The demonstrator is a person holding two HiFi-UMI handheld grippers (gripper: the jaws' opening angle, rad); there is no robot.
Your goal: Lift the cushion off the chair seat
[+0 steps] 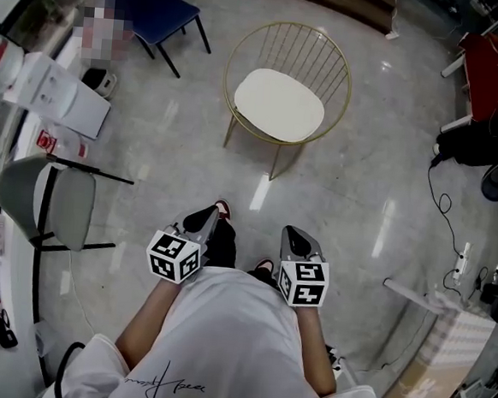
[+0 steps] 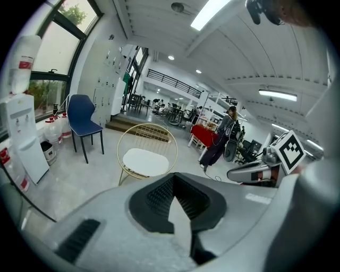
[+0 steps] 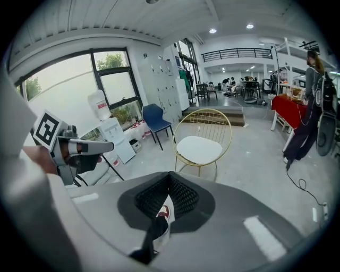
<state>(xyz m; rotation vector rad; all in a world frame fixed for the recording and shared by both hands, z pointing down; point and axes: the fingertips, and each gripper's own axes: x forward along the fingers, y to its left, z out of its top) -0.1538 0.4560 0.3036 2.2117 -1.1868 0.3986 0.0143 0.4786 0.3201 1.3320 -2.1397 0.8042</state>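
Jaws pressed together on both sides, left gripper (image 1: 210,215) and right gripper (image 1: 295,234), with nothing between them.

Head view: both grippers low in front of the person's white shirt (image 1: 220,346), side by side, tips forward and downward over the pale floor (image 1: 360,203). White cushion (image 1: 279,104) flat on the seat of the gold wire chair (image 1: 229,72), well ahead of both grippers and touched by neither. Blue chair (image 1: 161,7) further back at the left, grey chair (image 1: 60,205) at the left edge, white water dispenser (image 1: 56,93) between these two.

Left gripper view: jaws joined at the tips, only floor visible behind them. Beyond the tips and a little to the left, the gold wire chair with the cushion on its seat, well apart from the jaws. Right gripper at the right edge, marker cube on top.

Right gripper view: jaws together here too, empty; below them a red and white shoe (image 3: 162,212). Cushion flat inside the round chair frame, ahead and slightly to the right, far from the tips. Left gripper at the left edge, in front of the grey chair.
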